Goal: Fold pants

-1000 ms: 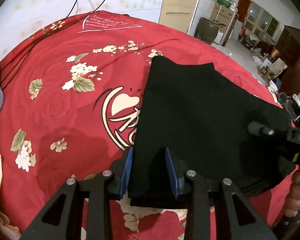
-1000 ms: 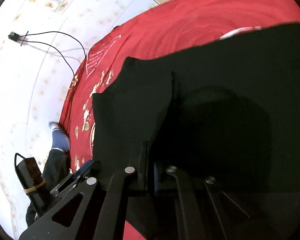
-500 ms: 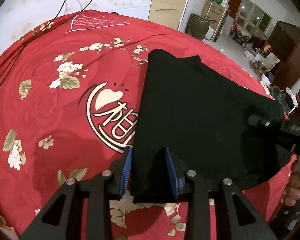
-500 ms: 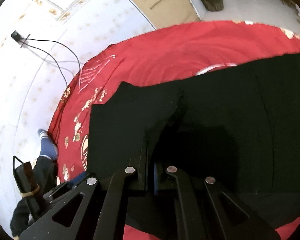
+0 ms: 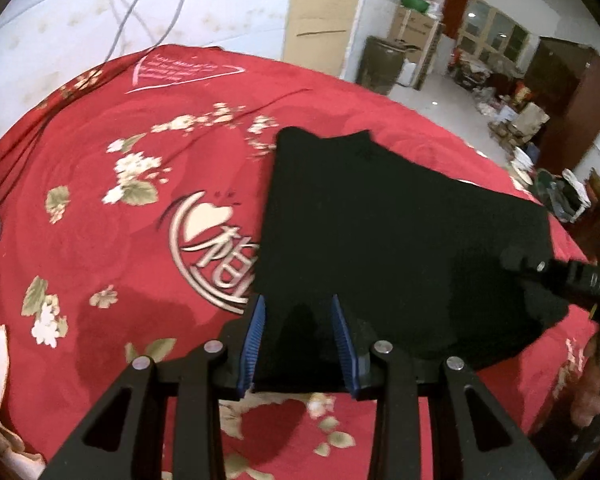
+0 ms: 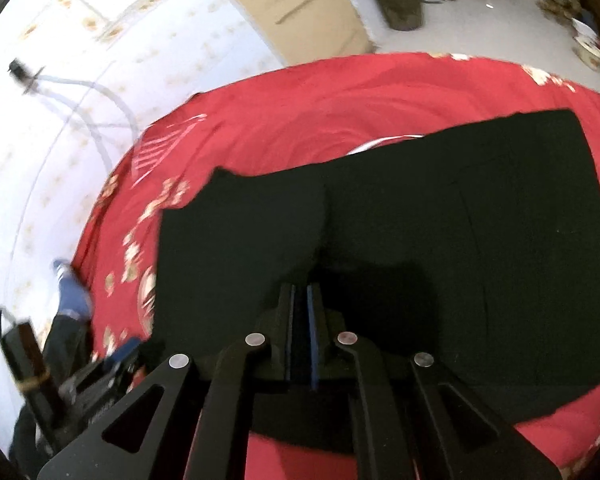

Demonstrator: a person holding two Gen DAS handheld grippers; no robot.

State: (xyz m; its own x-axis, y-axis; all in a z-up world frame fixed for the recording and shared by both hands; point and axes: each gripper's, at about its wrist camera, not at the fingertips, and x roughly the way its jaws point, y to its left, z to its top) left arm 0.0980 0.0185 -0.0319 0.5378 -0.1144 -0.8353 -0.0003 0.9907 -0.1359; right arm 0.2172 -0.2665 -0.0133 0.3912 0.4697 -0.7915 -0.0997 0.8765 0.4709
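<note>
The black pants [image 5: 380, 240] lie folded flat on a red flowered bedspread [image 5: 112, 240]. My left gripper [image 5: 298, 314] is open, its blue pads either side of the pants' near left corner, just above the cloth. My right gripper [image 6: 301, 300] is nearly shut, a narrow slit between its pads, over the pants [image 6: 420, 248] near their front edge; I cannot tell if cloth is pinched. The right gripper also shows at the right edge of the left wrist view [image 5: 560, 276].
The bedspread [image 6: 300, 112] covers a large bed against a white patterned wall [image 5: 80, 20] with hanging cables. A person's leg with a blue sock [image 6: 70, 288] stands at the bed's left side. A cluttered room with cabinets [image 5: 560, 92] opens at the back right.
Both grippers have drawn back and up from the pants. More of the bedspread shows around them. The right gripper's pads show a slightly wider slit than before.
</note>
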